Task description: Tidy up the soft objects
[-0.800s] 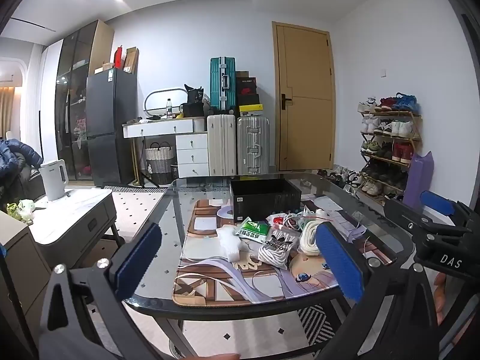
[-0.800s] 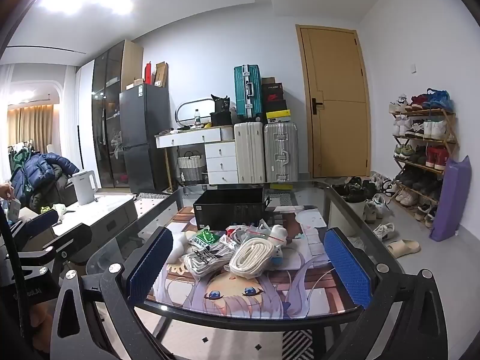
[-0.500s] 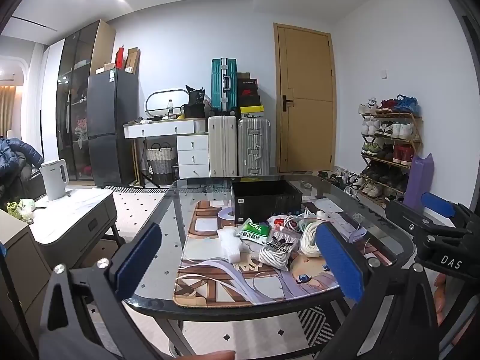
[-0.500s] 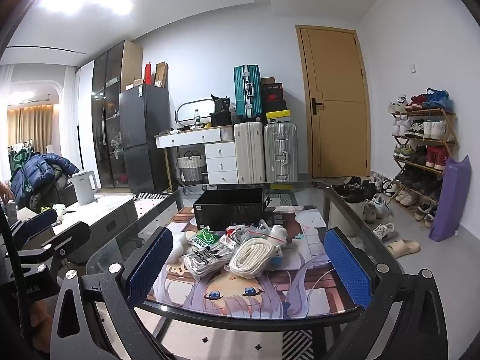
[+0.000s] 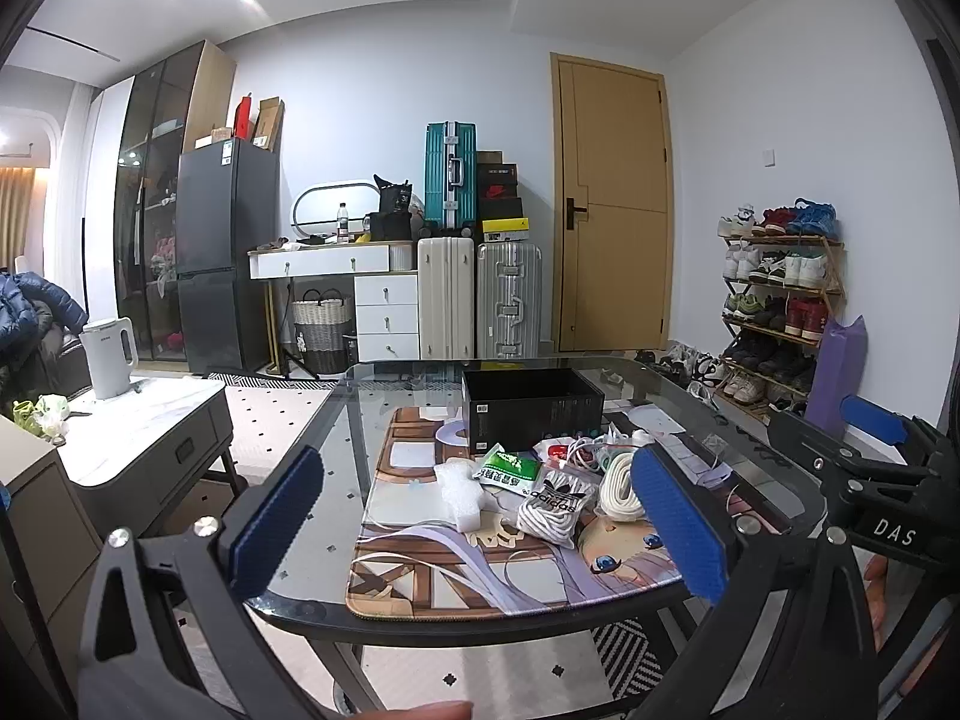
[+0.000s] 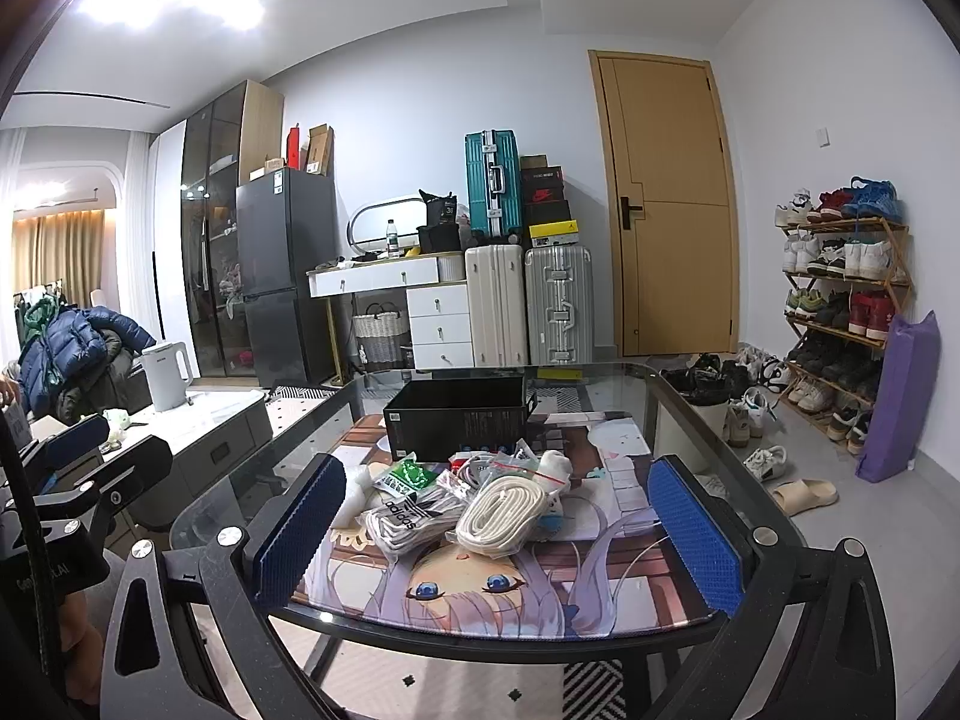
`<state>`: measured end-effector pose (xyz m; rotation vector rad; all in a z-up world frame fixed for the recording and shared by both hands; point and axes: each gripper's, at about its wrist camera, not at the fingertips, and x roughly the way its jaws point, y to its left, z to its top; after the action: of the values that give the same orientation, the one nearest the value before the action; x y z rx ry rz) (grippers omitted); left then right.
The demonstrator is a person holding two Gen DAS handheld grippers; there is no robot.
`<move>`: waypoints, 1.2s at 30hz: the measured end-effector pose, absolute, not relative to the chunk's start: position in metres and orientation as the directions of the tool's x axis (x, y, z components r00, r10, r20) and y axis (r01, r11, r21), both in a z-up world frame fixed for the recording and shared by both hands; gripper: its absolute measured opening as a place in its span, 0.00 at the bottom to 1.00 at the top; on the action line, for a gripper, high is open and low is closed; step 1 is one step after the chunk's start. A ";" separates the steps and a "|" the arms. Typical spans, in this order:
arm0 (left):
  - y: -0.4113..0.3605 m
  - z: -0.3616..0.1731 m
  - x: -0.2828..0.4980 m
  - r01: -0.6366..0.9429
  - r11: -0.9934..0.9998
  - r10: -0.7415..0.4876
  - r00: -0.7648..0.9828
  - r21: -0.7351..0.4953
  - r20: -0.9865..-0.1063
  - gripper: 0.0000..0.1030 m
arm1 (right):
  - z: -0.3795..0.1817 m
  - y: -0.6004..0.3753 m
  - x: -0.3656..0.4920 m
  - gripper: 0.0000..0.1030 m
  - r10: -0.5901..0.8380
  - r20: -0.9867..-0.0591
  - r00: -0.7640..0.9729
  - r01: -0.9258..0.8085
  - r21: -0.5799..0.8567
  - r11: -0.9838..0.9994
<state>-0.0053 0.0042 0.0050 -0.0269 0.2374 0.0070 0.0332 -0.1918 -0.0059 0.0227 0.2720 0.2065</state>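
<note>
I see the soft things heaped together on the picture mat [image 6: 492, 588] in the middle of the glass table [image 6: 708, 420]: a coil of white rope [image 6: 501, 513] nearest me, a clear bag of white laces [image 6: 408, 519] touching its left side, a green packet [image 6: 405, 474] just behind that, and a white rolled sock [image 6: 555, 465] at the back of the heap. From my left camera a piece of bubble wrap [image 5: 459, 489] lies at the left edge of the pile, beside the green packet [image 5: 507, 468]. An open black box [image 6: 459, 423] stands upright just behind the heap, also on the mat.

My right claw [image 6: 492, 534] hangs short of the table's near edge, its blue pads spread as wide as they go, with nothing between them. My left claw [image 5: 477, 519] is the same: fully spread, empty, short of the table and pointing slightly downward at the pile.

Behind the table are suitcases [image 6: 525, 306], a wooden door [image 6: 666, 204] and a shoe rack [image 6: 846, 300].
</note>
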 end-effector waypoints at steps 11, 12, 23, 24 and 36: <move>0.004 0.006 -0.005 -0.010 1.000 0.003 0.972 -0.026 -0.236 1.00 | -0.005 -0.192 0.032 1.00 0.209 -0.264 0.942 -0.204 0.048 0.978; 0.004 0.006 -0.005 -0.011 1.000 0.004 0.972 -0.026 -0.236 1.00 | -0.006 -0.193 0.033 1.00 0.208 -0.264 0.942 -0.202 0.049 0.978; 0.004 0.005 -0.005 -0.010 1.000 0.004 0.972 -0.026 -0.235 1.00 | -0.006 -0.192 0.033 1.00 0.209 -0.266 0.941 -0.204 0.050 0.978; 0.005 0.005 -0.006 -0.010 1.000 0.004 0.972 -0.026 -0.235 1.00 | -0.006 -0.192 0.033 1.00 0.209 -0.266 0.941 -0.204 0.050 0.978; 0.005 0.010 -0.006 -0.014 0.999 0.005 0.970 -0.036 -0.245 1.00 | -0.007 -0.192 0.033 1.00 0.205 -0.264 0.942 -0.200 0.047 0.979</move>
<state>-0.0059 0.0050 0.0098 -0.0377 0.2469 0.0094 0.0326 -0.1918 -0.0070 0.0193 0.2717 0.2063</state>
